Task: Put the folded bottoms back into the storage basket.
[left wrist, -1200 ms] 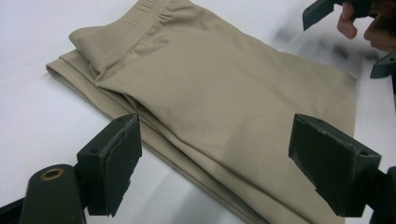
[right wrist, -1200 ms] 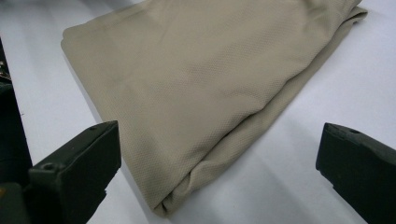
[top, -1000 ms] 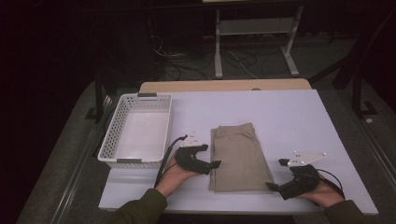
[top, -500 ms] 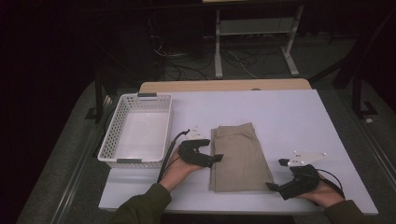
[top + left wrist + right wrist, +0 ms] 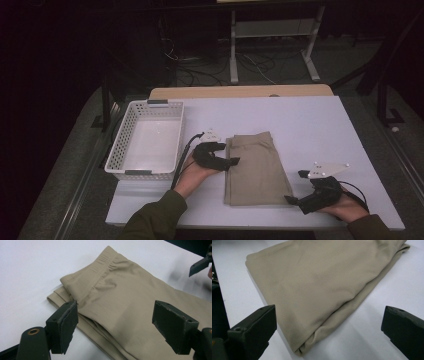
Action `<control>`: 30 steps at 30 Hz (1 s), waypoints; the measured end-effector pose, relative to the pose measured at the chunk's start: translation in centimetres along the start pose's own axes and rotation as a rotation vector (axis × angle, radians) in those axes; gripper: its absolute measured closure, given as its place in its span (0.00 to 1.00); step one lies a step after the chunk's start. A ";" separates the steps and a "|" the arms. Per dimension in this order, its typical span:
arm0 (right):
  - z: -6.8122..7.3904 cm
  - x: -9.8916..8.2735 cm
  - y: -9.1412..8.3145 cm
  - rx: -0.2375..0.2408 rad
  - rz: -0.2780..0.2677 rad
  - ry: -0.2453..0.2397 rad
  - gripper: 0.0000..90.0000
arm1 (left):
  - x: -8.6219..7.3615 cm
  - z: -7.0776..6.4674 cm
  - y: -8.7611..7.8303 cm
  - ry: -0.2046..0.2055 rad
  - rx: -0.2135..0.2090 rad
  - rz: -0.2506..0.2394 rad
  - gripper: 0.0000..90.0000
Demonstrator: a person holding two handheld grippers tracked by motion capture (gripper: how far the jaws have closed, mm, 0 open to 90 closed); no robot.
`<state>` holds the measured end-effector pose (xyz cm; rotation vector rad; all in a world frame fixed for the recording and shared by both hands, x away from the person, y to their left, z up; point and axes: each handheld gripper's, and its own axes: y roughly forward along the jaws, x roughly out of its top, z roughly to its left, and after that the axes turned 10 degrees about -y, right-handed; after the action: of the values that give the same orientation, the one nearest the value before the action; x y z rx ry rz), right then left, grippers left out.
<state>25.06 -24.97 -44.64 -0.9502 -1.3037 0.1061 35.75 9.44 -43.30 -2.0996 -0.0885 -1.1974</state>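
White table (image 5: 320, 125) on a wooden board (image 5: 240, 92), lit against a dark room; grey floor (image 5: 280, 65) with loose cables (image 5: 200, 75); white metal frame (image 5: 272, 35) at far centre

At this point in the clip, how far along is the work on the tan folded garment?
Done: the tan garment lies folded flat on the white table. In hand: the left gripper sits at its left edge, jaws apart over the fabric and just closing a little, not yet pinching; the right gripper waits open at the near right corner. Left: probably gripping and lifting it; the white basket stands empty.
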 end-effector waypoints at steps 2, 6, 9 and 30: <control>0.0 0.0 0.0 0.001 0.002 -0.001 0.00 | 0.2 0.1 0.1 -0.007 0.002 -0.006 0.24; 0.0 0.0 0.0 0.000 0.000 -0.004 0.00 | 0.5 0.4 0.3 -0.012 0.013 -0.005 0.25; 0.0 0.0 0.0 0.000 0.000 -0.002 0.00 | 0.8 0.6 0.5 -0.012 0.018 -0.008 0.26; 0.0 0.1 0.0 0.001 -0.001 -0.003 0.00 | 3.1 3.2 3.6 -0.034 0.109 0.015 0.25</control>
<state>25.05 -24.91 -44.56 -0.9488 -1.3071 0.1070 41.17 7.87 -43.89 -2.0225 -0.1502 -1.1233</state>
